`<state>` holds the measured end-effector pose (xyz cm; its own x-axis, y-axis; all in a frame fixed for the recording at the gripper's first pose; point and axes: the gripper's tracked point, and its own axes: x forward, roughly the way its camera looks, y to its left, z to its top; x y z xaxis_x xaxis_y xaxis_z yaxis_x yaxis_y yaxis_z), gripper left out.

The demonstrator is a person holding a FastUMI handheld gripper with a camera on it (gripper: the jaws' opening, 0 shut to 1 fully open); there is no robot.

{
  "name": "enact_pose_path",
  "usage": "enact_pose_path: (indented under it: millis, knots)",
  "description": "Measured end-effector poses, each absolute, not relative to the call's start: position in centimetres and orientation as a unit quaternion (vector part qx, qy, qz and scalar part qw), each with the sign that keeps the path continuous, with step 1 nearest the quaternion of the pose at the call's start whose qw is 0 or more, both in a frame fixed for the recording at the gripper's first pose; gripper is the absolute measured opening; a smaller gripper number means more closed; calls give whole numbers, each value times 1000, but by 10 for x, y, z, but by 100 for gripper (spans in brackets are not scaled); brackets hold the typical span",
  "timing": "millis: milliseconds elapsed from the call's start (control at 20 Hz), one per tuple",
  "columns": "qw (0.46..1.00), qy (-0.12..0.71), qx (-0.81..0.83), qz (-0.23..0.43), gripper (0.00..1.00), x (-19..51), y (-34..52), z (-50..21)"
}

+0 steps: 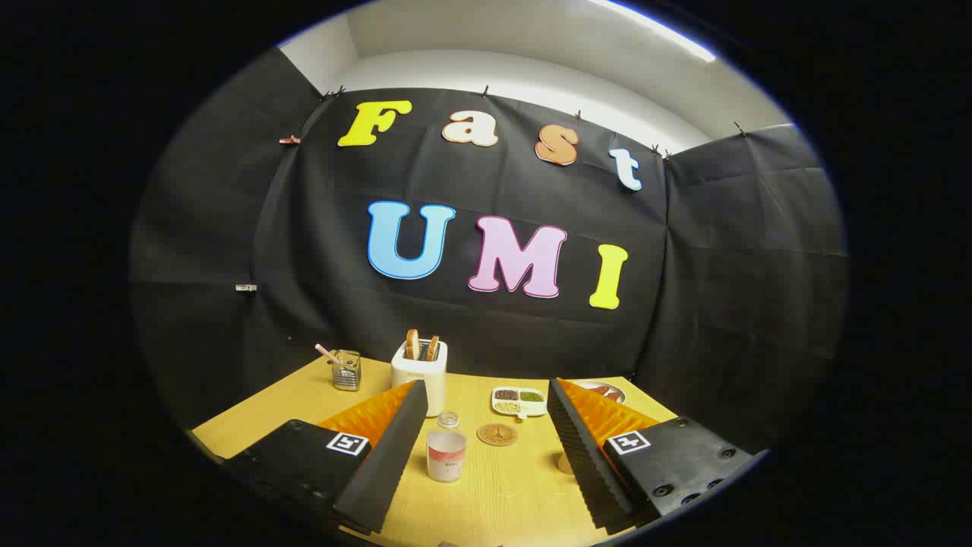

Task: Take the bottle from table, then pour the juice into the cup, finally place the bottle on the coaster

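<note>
The hand-held gripper (486,456) hangs above the desk (509,494) with its two fingers spread wide, and it holds nothing. Between the fingers, a little toward the left one, stands the bottle (446,449): a small clear bottle, upright, with a narrow neck on top and a label around its body. Its long axis is vertical, so the fingers would meet it from the two sides. It is not touched by either finger; it stands just ahead of them, nearer to the left finger than to the right. I judge that the coming move is a short advance forward and a little to the left, to bring the bottle to the middle of the gap before closing. Just beyond the bottle, to its right, the round coaster (497,434) lies flat on the desk. By the inner side of the right finger a small pale thing (564,462) shows, maybe the cup, but most of it is hidden. Farther off stand a white toaster (422,374) with bread and a divided dish (519,401).
</note>
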<state>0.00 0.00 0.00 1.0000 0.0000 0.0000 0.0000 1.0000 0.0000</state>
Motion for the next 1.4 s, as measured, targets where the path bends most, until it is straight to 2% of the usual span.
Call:
enact_pose_path:
  millis: [300,700,1400]
  knots:
    - [1000,9,-16,-2,98,-3,2,-8]
    - [999,1,-6,37,98,7,35,-8]
    - [1000,10,12,19,98,27,34,-29]
